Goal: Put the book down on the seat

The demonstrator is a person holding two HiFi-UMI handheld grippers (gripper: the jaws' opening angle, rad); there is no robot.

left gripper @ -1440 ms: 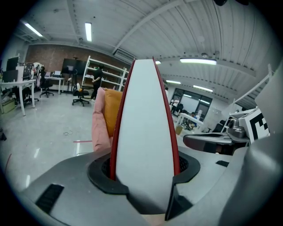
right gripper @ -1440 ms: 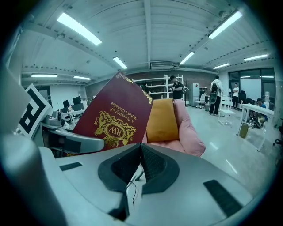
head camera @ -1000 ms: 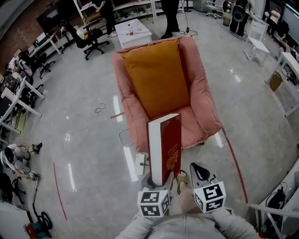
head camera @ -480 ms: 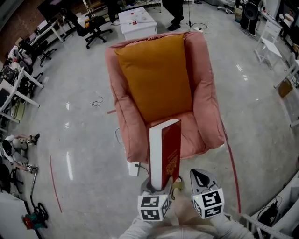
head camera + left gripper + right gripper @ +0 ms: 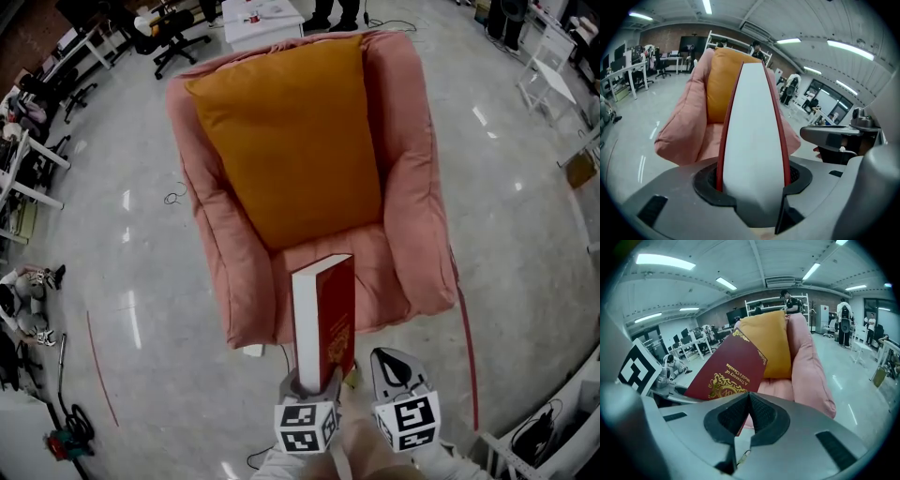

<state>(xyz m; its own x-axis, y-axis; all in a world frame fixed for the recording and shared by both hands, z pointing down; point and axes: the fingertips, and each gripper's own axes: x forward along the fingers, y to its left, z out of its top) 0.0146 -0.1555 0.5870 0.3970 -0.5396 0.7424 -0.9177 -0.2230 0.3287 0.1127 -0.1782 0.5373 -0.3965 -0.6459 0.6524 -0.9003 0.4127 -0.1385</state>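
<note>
A thick red hardback book with a gold crest and white page edges stands upright in my left gripper, whose jaws are shut on its lower end. In the left gripper view the book's page block fills the gap between the jaws. The book's top overlaps the front of the pink seat cushion in the head view. The pink armchair carries a big orange back cushion. My right gripper is beside the book on its right, shut and holding nothing; its view shows the red cover to the left.
The armchair stands on a shiny grey floor. A red line runs along the floor at the chair's right. Desks and office chairs line the left; a white table and standing people are behind the armchair.
The armchair has grown larger and come closer in the head view. The book stays upright in the left gripper and now overlaps the seat's front. Both grippers keep their state.
</note>
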